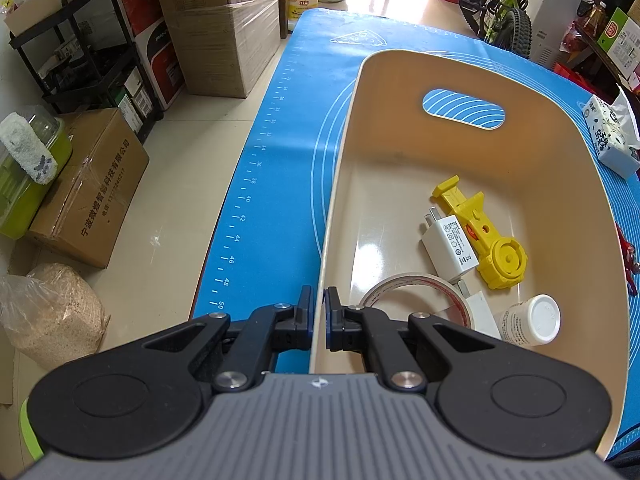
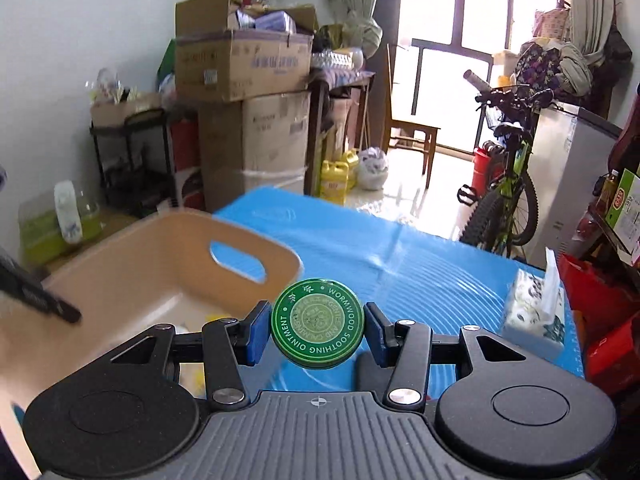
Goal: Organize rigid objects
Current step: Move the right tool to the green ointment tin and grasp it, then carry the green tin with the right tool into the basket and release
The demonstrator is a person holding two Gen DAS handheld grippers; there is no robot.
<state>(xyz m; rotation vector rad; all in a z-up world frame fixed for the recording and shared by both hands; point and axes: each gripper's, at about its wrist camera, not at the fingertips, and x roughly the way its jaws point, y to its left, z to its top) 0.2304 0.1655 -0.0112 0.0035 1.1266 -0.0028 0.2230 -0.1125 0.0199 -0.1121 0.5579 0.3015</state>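
Note:
A beige bin [image 1: 400, 80] stands on the blue mat [image 1: 280, 140]. My left gripper [image 1: 318, 312] is shut on the bin's left wall, one finger on each side. Inside the bin lie a yellow plastic tool [image 1: 486, 236], a white charger [image 1: 450, 246], a tape roll [image 1: 416, 292] and a small white bottle [image 1: 532, 320]. My right gripper [image 2: 318, 328] is shut on a round green ointment tin [image 2: 318, 324] and holds it in the air at the bin's right wall [image 2: 180, 256].
A tissue pack [image 2: 536, 312] lies on the mat to the right of the bin. Cardboard boxes [image 1: 216, 28], a black shelf [image 1: 80, 44] and a sack [image 1: 48, 312] stand on the floor left of the table. A bicycle [image 2: 508, 184] stands beyond the table.

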